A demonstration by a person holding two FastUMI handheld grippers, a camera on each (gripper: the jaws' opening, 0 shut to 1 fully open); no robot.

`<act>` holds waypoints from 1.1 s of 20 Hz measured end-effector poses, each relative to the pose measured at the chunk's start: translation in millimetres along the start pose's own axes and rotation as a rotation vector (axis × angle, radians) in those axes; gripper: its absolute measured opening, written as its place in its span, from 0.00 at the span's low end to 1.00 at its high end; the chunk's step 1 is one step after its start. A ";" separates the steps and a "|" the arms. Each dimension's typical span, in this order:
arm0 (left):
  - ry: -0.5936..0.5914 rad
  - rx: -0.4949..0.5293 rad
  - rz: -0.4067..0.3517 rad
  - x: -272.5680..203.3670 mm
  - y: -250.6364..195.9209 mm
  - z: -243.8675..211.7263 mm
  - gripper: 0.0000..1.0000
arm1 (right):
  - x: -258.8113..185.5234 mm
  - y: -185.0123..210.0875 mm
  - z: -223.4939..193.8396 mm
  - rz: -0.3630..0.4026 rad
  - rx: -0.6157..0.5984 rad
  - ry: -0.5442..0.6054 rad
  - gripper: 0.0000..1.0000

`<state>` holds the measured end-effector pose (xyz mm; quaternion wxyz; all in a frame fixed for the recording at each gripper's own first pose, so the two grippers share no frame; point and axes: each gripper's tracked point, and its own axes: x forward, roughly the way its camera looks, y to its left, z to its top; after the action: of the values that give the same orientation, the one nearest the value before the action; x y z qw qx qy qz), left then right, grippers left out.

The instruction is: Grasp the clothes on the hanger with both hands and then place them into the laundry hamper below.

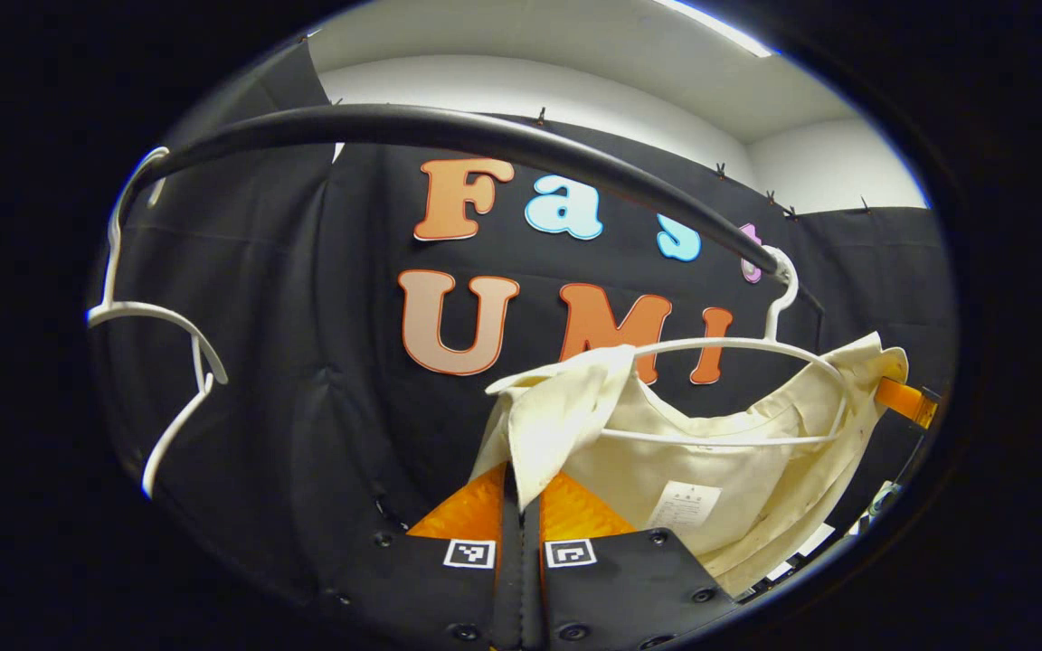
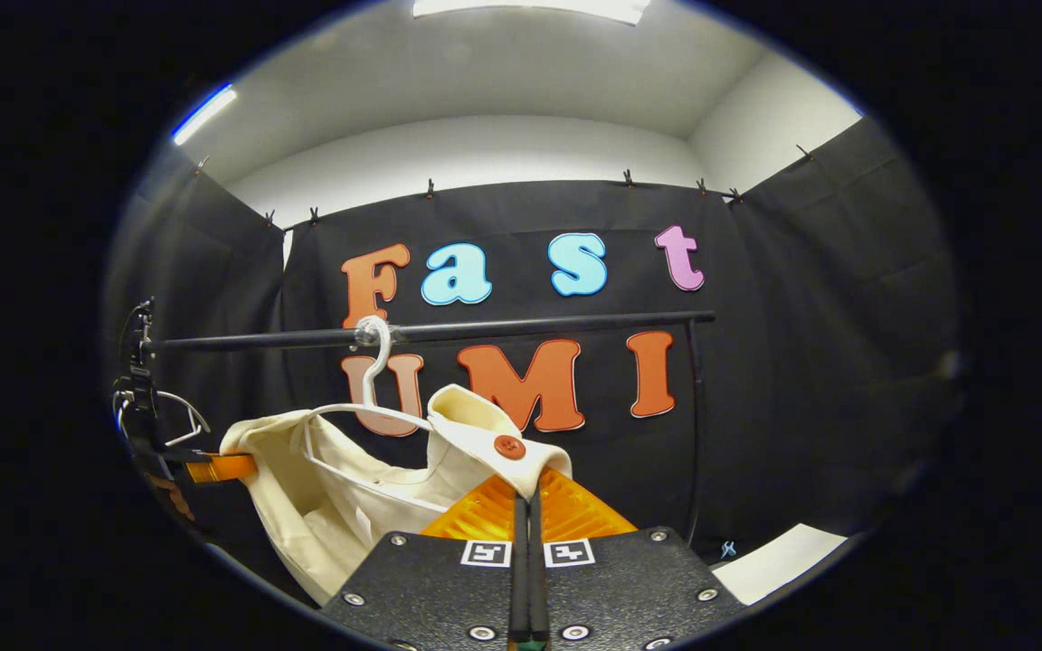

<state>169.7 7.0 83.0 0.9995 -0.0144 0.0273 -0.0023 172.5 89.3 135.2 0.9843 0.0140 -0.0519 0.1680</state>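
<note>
Both grippers pinch the cream garment [image 1: 738, 452]: the left gripper [image 1: 521, 502] has its fingers pressed together on one shoulder of the cloth, and the right gripper [image 2: 525, 495] is closed on the opposite shoulder, just below an orange button [image 2: 509, 447]. The garment is draped on a white hanger [image 2: 367, 411] hooked over the black rail [image 2: 530, 327], toward the rail's left end in the right gripper view. The hamper is out of sight below. Pulling down unevenly could, I judge, catch the neckline on the hanger and drag it off the rail, or slip a thin pinch loose. Another bare white hanger [image 1: 155, 316] hangs well apart. Black cloth walls surround the booth under a white ceiling.
</note>
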 end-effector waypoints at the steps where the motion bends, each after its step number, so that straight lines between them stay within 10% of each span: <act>1: -0.007 -0.002 0.011 -0.3 5.3 2.7 0.06 | 0.6 -5.6 5.4 -0.007 0.001 -0.008 0.00; 22: -0.013 -0.057 0.154 17.2 54.2 -6.7 0.06 | 11.6 -109.8 -52.1 -0.164 0.029 0.111 0.00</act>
<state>186.8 60.9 73.8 0.9961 -0.0407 0.0220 0.0755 224.9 -8.1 83.5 0.9958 0.0231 0.0063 0.0882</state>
